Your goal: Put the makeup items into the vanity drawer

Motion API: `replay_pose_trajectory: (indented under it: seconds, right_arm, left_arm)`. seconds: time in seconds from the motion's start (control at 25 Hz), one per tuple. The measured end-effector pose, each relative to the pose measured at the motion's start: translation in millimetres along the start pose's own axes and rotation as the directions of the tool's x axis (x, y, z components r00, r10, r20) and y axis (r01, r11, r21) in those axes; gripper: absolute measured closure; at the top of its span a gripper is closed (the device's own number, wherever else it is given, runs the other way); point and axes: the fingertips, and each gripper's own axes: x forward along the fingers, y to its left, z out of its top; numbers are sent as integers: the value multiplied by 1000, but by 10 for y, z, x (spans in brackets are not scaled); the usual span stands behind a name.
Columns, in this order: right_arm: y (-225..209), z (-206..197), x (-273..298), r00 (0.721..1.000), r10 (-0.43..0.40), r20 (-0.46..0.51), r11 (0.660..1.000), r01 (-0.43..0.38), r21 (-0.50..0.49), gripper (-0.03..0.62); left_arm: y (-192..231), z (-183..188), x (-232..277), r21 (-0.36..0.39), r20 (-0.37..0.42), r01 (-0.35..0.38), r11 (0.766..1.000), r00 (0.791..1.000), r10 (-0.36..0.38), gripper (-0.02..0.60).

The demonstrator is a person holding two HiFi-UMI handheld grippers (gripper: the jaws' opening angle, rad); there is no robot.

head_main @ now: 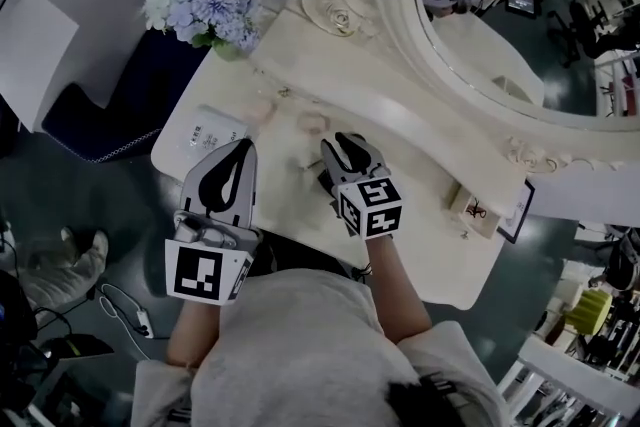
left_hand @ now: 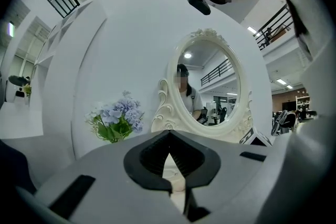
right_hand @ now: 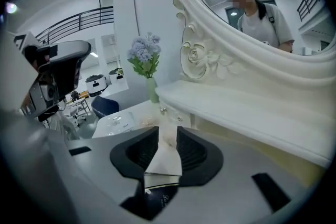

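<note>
My right gripper (head_main: 345,141) hovers over the middle of the cream vanity table (head_main: 410,150), jaws apart (right_hand: 167,128). Through the gap near their base shows a dark makeup item with a gold band (right_hand: 156,192), low under the gripper; the pads do not press on it. In the head view a dark shape (head_main: 325,183) sits beside this gripper. My left gripper (head_main: 244,147) is to its left over the tabletop, fingertips touching (left_hand: 169,132), nothing between them. Two small pinkish items (head_main: 263,112) (head_main: 312,122) lie ahead of both grippers.
A white packet (head_main: 212,130) lies at the table's left end. Flowers in a vase (head_main: 205,0) stand at the back left, and an oval mirror (head_main: 480,45) rises behind a raised shelf with a small knob (right_hand: 164,110). A small box (head_main: 475,208) and a frame (head_main: 516,211) stand at the right.
</note>
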Motion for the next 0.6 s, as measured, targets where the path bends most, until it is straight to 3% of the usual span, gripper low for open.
replay_pose_trajectory:
  seconds: [0.6]
  right_arm:
    - [-115, -316, 491, 988, -19, -150, 1000, 23, 22, 462]
  left_arm:
    - [254, -116, -156, 7, -48, -96, 995, 994, 96, 568]
